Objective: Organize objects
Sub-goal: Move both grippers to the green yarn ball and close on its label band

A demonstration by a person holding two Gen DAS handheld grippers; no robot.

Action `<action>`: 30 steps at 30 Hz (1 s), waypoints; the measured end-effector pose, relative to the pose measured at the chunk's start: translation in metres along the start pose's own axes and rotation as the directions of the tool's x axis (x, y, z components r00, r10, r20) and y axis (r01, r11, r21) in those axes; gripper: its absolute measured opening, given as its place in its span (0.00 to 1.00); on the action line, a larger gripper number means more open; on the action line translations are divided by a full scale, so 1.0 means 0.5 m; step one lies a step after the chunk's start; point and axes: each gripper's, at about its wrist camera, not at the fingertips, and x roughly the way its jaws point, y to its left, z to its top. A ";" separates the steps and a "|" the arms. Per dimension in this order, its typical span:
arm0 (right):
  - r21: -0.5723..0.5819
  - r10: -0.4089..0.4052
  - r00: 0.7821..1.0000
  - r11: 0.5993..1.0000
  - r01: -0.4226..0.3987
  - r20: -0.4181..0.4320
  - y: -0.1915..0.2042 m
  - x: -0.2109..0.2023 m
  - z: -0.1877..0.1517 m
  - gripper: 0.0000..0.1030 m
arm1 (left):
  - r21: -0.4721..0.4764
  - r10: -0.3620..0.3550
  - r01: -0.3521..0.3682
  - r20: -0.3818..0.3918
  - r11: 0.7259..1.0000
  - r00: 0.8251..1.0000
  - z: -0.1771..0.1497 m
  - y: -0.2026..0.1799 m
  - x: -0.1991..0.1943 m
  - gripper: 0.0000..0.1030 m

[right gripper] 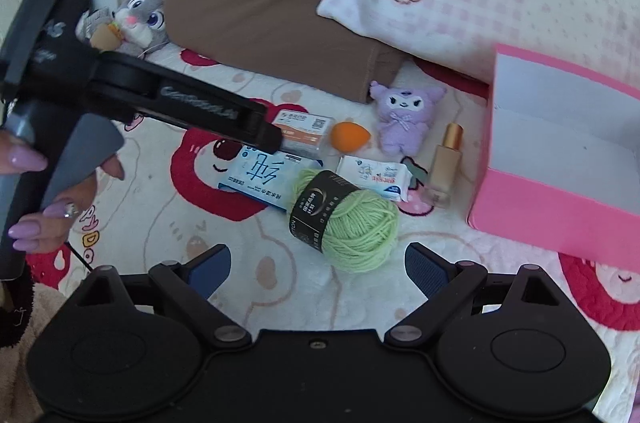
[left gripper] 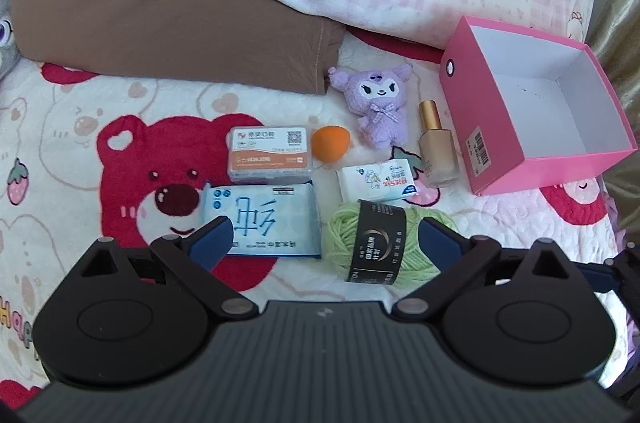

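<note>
1. Progress: the open pink cardboard box [left gripper: 592,159] is sitting empty; the green yarn ball [right gripper: 352,219], purple plush doll [left gripper: 378,103], gold-capped foundation bottle [left gripper: 436,147] and other small items are lying beside it on the bear-print quilt [left gripper: 80,151].
2. Tools: the left gripper [left gripper: 324,235] and right gripper [right gripper: 318,263] are both hovering with fingers apart, holding nothing.
3. Hidden: the box's far side is running out of frame.

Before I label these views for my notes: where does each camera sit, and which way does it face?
Left wrist: on the left claw, open, facing forward over the bedspread at the green yarn ball and pink box; only its own fingers show.
Right wrist: on the right claw, open, same direction; the left hand shows too.
Shared: yarn, box, purple plush.
</note>
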 end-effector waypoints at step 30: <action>0.060 -0.061 0.997 0.997 0.059 0.040 -0.047 0.206 -0.065 0.93 | -0.064 -0.359 0.365 0.089 0.929 0.929 -0.074 0.068 0.189 0.47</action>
